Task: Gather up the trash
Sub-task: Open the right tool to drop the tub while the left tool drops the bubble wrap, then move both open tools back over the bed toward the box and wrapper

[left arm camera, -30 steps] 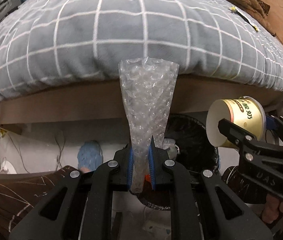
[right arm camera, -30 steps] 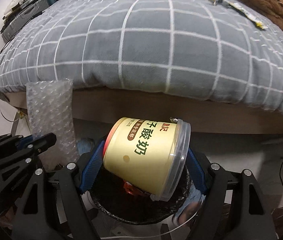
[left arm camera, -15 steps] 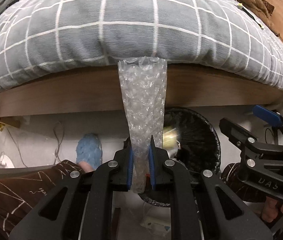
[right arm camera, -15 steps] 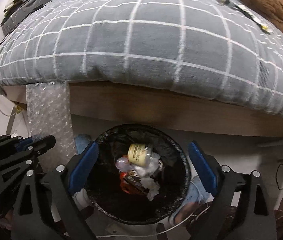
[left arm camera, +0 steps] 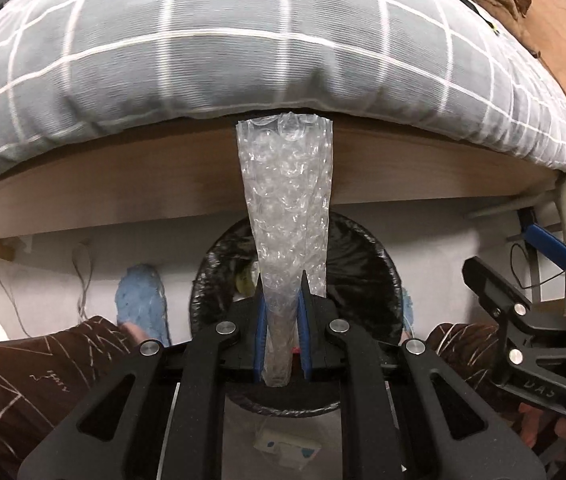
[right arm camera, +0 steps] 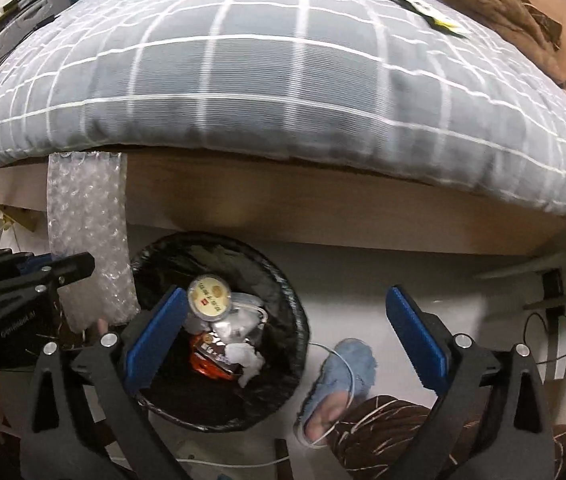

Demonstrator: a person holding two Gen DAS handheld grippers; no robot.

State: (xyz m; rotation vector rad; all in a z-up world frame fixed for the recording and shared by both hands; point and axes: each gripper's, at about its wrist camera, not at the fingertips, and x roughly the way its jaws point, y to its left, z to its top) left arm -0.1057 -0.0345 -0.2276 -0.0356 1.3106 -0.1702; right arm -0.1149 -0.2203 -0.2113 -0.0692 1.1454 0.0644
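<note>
The left gripper [left arm camera: 282, 340] is clamped tight on a strip of bubble wrap [left arm camera: 287, 216], which sticks straight out past the blue pads. Just beyond and under those fingertips the black-lined trash bin [left arm camera: 367, 264] is seen, so the wrap is pretty much hanging over its opening.

The right gripper [right arm camera: 287, 336] is empty, and its jaws are opening wide with nothing caught between them. Below its left finger the bin [right arm camera: 283, 292] is seen again, with a yogurt cup [right arm camera: 208, 295] lying inside on crumpled wrappers and tissue. A blue slipper [right arm camera: 347, 372] is spotted on the floor under the gap between the jaws. Farther out, the wooden bed frame [right arm camera: 323, 208] and the grey checked duvet [right arm camera: 283, 72] are seen.
</note>
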